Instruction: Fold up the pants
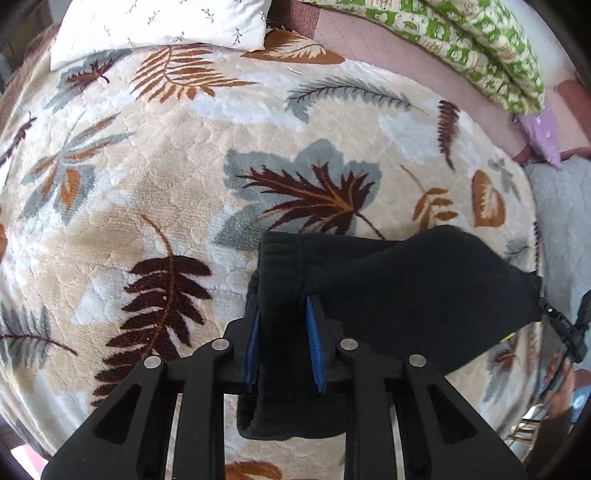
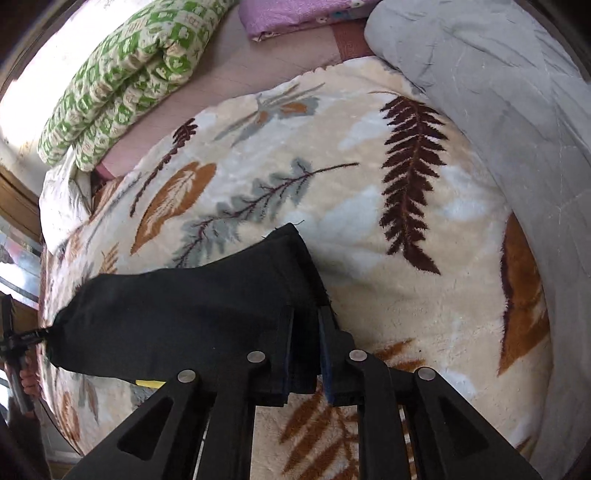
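Observation:
Black pants (image 1: 406, 288) hang stretched between my two grippers above a leaf-patterned blanket (image 1: 166, 177) on a bed. My left gripper (image 1: 282, 310) is shut on the waistband end, which bunches between its blue pads (image 1: 316, 343). In the right wrist view the pants (image 2: 177, 317) span to the left, and my right gripper (image 2: 306, 321) is shut on their folded hem end. The right gripper (image 1: 565, 325) shows at the far right of the left wrist view; the left gripper (image 2: 22, 339) shows at the far left of the right wrist view.
A white pillow (image 1: 162, 26) lies at the head of the bed. A green-patterned quilt (image 1: 480, 48) and a purple cloth (image 1: 543, 133) lie along the far side. A grey quilt (image 2: 498, 92) lies at the right. The blanket (image 2: 369, 184) covers the bed's middle.

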`<control>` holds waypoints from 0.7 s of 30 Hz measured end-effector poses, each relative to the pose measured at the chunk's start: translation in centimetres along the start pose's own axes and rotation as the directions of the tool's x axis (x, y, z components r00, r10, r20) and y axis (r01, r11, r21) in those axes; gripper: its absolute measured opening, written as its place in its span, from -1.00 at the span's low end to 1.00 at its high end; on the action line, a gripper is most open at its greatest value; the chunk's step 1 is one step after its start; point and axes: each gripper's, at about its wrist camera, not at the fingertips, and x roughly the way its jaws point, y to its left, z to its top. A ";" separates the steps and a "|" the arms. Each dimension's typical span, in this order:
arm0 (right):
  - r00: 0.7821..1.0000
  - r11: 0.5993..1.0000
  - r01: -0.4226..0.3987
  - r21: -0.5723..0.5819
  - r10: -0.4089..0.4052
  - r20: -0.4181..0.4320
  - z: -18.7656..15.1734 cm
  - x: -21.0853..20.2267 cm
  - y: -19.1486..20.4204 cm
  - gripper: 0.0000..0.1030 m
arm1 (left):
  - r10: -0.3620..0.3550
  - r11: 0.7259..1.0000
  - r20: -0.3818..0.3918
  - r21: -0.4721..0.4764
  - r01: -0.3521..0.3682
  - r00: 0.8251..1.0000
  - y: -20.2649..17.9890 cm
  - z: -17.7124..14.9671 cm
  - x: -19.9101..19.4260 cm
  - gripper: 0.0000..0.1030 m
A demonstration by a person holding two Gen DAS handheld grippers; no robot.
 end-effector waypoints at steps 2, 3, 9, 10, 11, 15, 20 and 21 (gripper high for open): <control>1.000 1.000 -0.016 0.022 0.016 0.024 0.3 -1.2 0.1 -0.67 | -0.053 0.998 -0.012 -0.026 0.053 0.999 0.6 -0.1 -0.5 -0.60; 0.999 1.000 -0.015 0.023 0.014 0.037 0.4 -1.6 0.3 -0.67 | -0.061 0.998 -0.009 -0.036 0.060 0.998 1.0 -0.1 -0.9 -0.60; 0.988 0.995 -0.099 -0.022 0.101 0.119 1.4 -4.9 3.6 -0.67 | -0.089 0.991 0.004 -0.096 0.089 0.996 3.4 -0.7 -2.7 -0.32; 0.986 0.992 -0.116 -0.051 0.121 0.111 1.5 -5.0 4.8 -0.66 | -0.096 0.990 -0.003 -0.100 0.095 0.995 3.7 -0.9 -2.9 -0.29; 0.985 0.987 -0.136 -0.090 0.145 0.095 1.8 -5.0 6.4 -0.65 | -0.104 0.990 -0.008 -0.096 0.102 0.995 3.8 -1.1 -2.9 -0.29; 0.977 0.950 -0.209 -0.234 0.214 -0.003 2.5 -3.1 14.0 -0.51 | -0.096 0.995 -0.024 -0.028 0.095 0.995 2.8 -1.4 -3.3 -0.29; 0.965 0.899 -0.255 -0.355 0.213 -0.154 2.9 3.7 23.7 -0.45 | -0.085 0.996 -0.060 0.002 0.085 0.995 1.5 0.5 -1.8 -0.15; 0.960 0.891 -0.268 -0.367 0.215 -0.178 3.0 4.9 24.9 -0.45 | -0.078 0.997 -0.067 0.008 0.078 0.995 1.4 1.0 -1.3 -0.15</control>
